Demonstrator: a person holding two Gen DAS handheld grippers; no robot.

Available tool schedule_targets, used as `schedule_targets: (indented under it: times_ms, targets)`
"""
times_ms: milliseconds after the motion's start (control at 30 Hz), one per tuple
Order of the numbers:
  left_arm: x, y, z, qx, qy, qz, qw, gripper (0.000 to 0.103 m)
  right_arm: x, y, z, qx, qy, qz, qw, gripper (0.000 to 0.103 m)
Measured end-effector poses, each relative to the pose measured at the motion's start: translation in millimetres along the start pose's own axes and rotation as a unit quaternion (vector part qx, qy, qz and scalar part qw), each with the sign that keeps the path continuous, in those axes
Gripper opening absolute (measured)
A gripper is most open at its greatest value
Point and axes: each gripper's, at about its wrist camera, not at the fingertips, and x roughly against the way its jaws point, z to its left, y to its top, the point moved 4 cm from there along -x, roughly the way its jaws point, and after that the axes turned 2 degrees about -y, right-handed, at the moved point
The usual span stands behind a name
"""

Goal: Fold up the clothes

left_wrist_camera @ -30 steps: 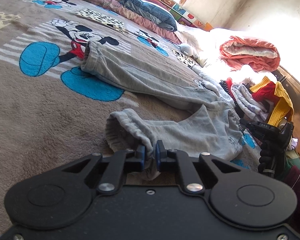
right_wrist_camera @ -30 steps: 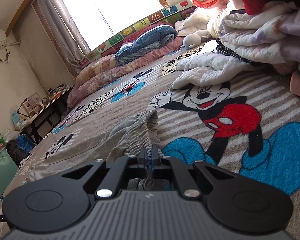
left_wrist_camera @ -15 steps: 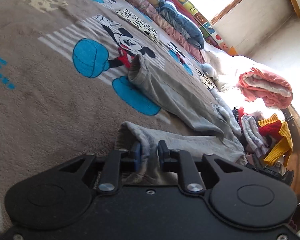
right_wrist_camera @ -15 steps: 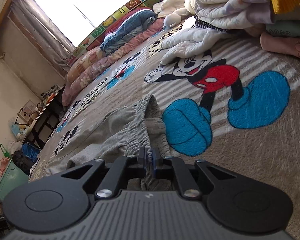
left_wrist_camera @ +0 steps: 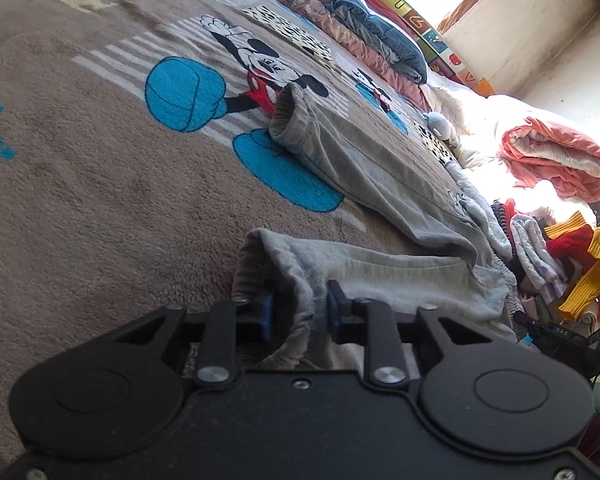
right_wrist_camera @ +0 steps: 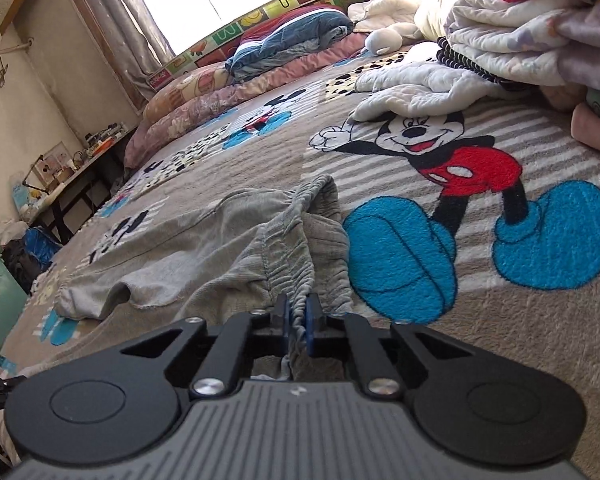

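Grey sweatpants (left_wrist_camera: pixel 380 184) lie spread on a brown Mickey Mouse blanket (left_wrist_camera: pixel 80 208). In the left wrist view the far leg runs to its cuff (left_wrist_camera: pixel 292 116). The near leg's cuff (left_wrist_camera: pixel 268 264) lies bunched between the fingers of my left gripper (left_wrist_camera: pixel 299 312), whose jaws stand apart and loose around the cloth. In the right wrist view my right gripper (right_wrist_camera: pixel 297 320) is shut on the elastic waistband (right_wrist_camera: pixel 288 248) of the sweatpants (right_wrist_camera: pixel 204 240), which stretch away to the left.
A heap of mixed clothes (left_wrist_camera: pixel 560 256) and a rolled pink blanket (left_wrist_camera: pixel 556 160) sit at the bed's right side. Pillows (left_wrist_camera: pixel 380 40) line the far edge. A white quilted garment (right_wrist_camera: pixel 420 84) lies beyond the waistband. A desk (right_wrist_camera: pixel 72 176) stands beside the bed.
My left gripper's fingers have spread apart from pinching the near cuff, and that camera has tilted. The right gripper stays clamped on the waistband and has shifted slightly.
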Motion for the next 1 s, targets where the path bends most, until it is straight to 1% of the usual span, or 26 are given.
schedule_targets:
  times_ms: [67, 167, 233, 300, 333, 367, 400, 433, 467, 533, 633, 667, 767, 833, 867, 900, 933, 967, 1000]
  targets:
    - [8, 5, -1, 0.014, -0.007, -0.013, 0.9998, 0.004, 13, 5, -5, -0.031, 0.021, -0.022, 0.999, 0.007]
    - [23, 15, -2, 0.032, -0.016, -0.031, 0.9989, 0.005, 35, 11, -20, -0.097, 0.052, -0.049, 0.993, 0.006]
    - [31, 19, 0, 0.042, -0.014, -0.036, 0.9984, 0.005, 31, 6, -22, -0.086, 0.032, -0.031, 0.995, 0.006]
    - [23, 16, 4, 0.044, 0.002, -0.019, 0.9988, 0.005, 27, 1, -25, -0.075, 0.011, -0.012, 0.997, 0.006]
    - [14, 13, 5, 0.043, 0.008, -0.002, 0.9990, 0.005, 25, -1, -26, -0.069, 0.001, -0.002, 0.998, 0.007]
    - [6, 9, 6, 0.042, 0.013, 0.015, 0.9989, 0.007, 23, -4, -27, -0.063, -0.009, 0.007, 0.998, 0.009]
    - [3, 8, 5, 0.042, 0.015, 0.021, 0.9988, 0.010, 22, -6, -29, -0.058, -0.019, 0.017, 0.998, 0.014]
    - [2, 6, 3, 0.034, 0.023, 0.026, 0.9988, 0.022, 20, -9, -30, -0.052, -0.029, 0.026, 0.998, 0.018]
    - [6, 6, -1, 0.021, 0.033, 0.019, 0.9991, 0.031, 20, -10, -31, -0.047, -0.039, 0.029, 0.998, 0.019]
    - [15, 7, -8, -0.003, 0.055, -0.001, 0.9985, 0.040, 31, -9, -28, -0.037, -0.051, 0.003, 0.998, 0.028]
    - [28, 9, -14, -0.020, 0.054, -0.025, 0.9980, 0.040, 34, -18, -2, 0.038, -0.036, -0.001, 0.999, 0.028]
    - [32, 10, -16, -0.026, 0.066, -0.034, 0.9969, 0.040, 35, -22, 7, 0.063, -0.031, -0.003, 0.998, 0.028]
    - [43, 12, -34, -0.084, 0.100, -0.066, 0.9893, 0.040, 39, -31, 34, 0.137, -0.016, -0.007, 0.990, 0.028]
    - [46, 11, -56, -0.137, 0.096, -0.073, 0.9833, 0.040, 42, -38, 52, 0.187, -0.006, -0.010, 0.982, 0.028]
    - [44, 6, -72, -0.170, 0.074, -0.067, 0.9804, 0.040, 43, -41, 61, 0.211, 0.000, -0.011, 0.977, 0.028]
    - [39, -1, -86, -0.192, 0.047, -0.053, 0.9788, 0.042, 44, -45, 69, 0.236, 0.005, -0.012, 0.972, 0.029]
    - [33, -11, -98, -0.215, 0.021, -0.036, 0.9757, 0.045, 45, -48, 78, 0.260, 0.010, -0.014, 0.965, 0.033]
    - [26, -21, -109, -0.242, 0.004, -0.021, 0.9700, 0.045, 46, -54, 88, 0.286, 0.013, -0.012, 0.958, 0.036]
    - [17, -35, -121, -0.277, -0.010, -0.004, 0.9607, 0.046, 43, -64, 97, 0.313, 0.010, -0.003, 0.950, 0.041]
